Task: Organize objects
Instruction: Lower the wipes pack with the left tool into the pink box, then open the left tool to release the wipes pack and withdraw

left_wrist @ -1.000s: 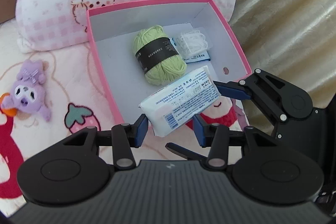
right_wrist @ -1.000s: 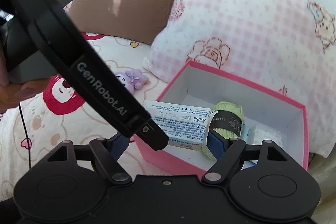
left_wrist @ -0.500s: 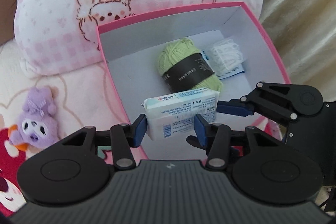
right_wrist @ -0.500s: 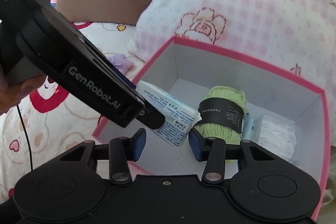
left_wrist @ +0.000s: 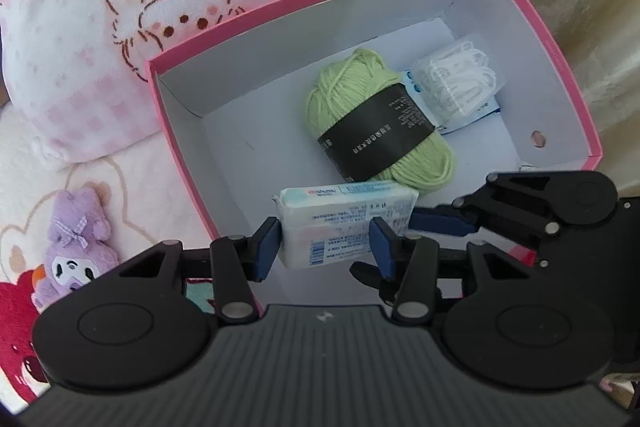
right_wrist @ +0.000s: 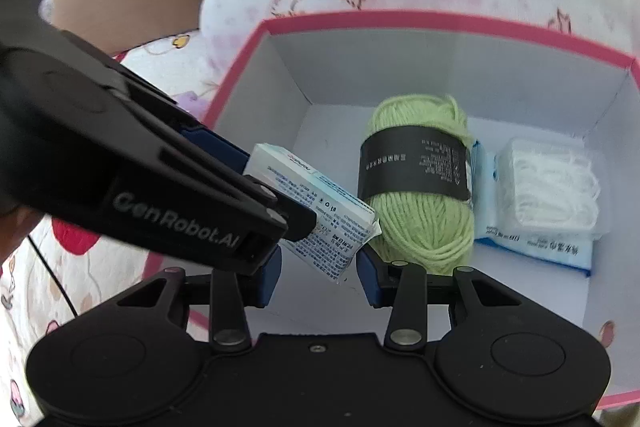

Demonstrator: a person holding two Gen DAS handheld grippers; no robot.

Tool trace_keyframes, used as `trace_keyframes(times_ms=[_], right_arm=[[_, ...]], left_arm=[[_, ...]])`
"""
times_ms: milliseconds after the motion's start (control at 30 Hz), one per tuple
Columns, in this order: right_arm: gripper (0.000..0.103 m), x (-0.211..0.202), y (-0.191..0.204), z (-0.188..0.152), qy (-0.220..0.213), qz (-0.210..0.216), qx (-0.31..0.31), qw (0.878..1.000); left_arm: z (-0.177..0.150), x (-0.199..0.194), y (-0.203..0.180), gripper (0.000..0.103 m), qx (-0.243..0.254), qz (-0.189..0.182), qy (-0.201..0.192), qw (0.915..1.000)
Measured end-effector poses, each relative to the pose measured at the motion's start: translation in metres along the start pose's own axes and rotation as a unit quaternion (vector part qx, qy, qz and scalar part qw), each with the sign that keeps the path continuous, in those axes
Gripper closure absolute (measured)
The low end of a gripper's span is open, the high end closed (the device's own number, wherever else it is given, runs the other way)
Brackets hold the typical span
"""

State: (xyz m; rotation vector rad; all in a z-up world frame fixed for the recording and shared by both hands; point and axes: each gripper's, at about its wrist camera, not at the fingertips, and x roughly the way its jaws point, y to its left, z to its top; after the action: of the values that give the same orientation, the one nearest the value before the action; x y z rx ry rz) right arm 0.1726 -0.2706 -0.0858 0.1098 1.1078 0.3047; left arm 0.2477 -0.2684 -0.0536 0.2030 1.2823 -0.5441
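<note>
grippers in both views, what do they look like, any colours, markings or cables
Both tools are matte black plastic with linked finger arms, silver pivot pins, round discs at the base and a ribbed grey body. The left tool and right tool carry dark blue finger pads. The left one's side reads GenRobot.AI in grey. A thin black cable runs at left.

Left wrist view: the near end of the tissue pack [left_wrist: 344,223] is covered by the left gripper [left_wrist: 324,247]; whether the pack rests on the box [left_wrist: 560,67] floor cannot be told. The plush toy [left_wrist: 76,247] is partly hidden behind the gripper body. Right wrist view: the pack's far end is masked by the left gripper; yarn [right_wrist: 420,187] label print is too small to read.
</note>
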Motion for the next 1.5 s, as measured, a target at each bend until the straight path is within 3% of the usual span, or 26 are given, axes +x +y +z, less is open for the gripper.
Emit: trace_keyframes(times_ms=[67, 300, 433, 567, 900, 1167, 1500], right_arm=[[0.059, 0.005, -0.003, 0.002, 0.008, 0.017, 0.026, 0.999], [0.059, 0.021, -0.001, 0.004, 0.020, 0.010, 0.062, 0.998], [0.059, 0.027, 0.001, 0.002, 0.008, -0.042, 0.051, 0.998], [0.061, 0.022, 0.005, -0.002, -0.002, -0.033, 0.047, 0.998], [0.060, -0.026, 0.037, -0.026, -0.056, -0.046, -0.023, 0.997], [0.060, -0.062, 0.048, -0.033, -0.070, -0.043, -0.057, 0.995], [0.055, -0.119, 0.086, -0.044, -0.089, -0.075, -0.098, 0.988]], left_arm=[[0.002, 0.001, -0.001, 0.057, 0.003, 0.017, -0.002, 0.9998], [0.008, 0.005, 0.001, 0.057, -0.009, 0.034, -0.007, 0.9994], [0.007, 0.003, 0.002, 0.056, -0.010, 0.042, -0.025, 0.9987], [-0.001, -0.007, 0.007, 0.055, -0.017, 0.031, -0.047, 0.9983], [-0.033, -0.044, 0.021, 0.056, -0.051, -0.013, -0.101, 0.9935], [-0.059, -0.078, 0.009, 0.055, -0.040, -0.014, -0.105, 0.9936], [-0.094, -0.136, 0.002, 0.055, -0.024, -0.027, -0.121, 0.9921]])
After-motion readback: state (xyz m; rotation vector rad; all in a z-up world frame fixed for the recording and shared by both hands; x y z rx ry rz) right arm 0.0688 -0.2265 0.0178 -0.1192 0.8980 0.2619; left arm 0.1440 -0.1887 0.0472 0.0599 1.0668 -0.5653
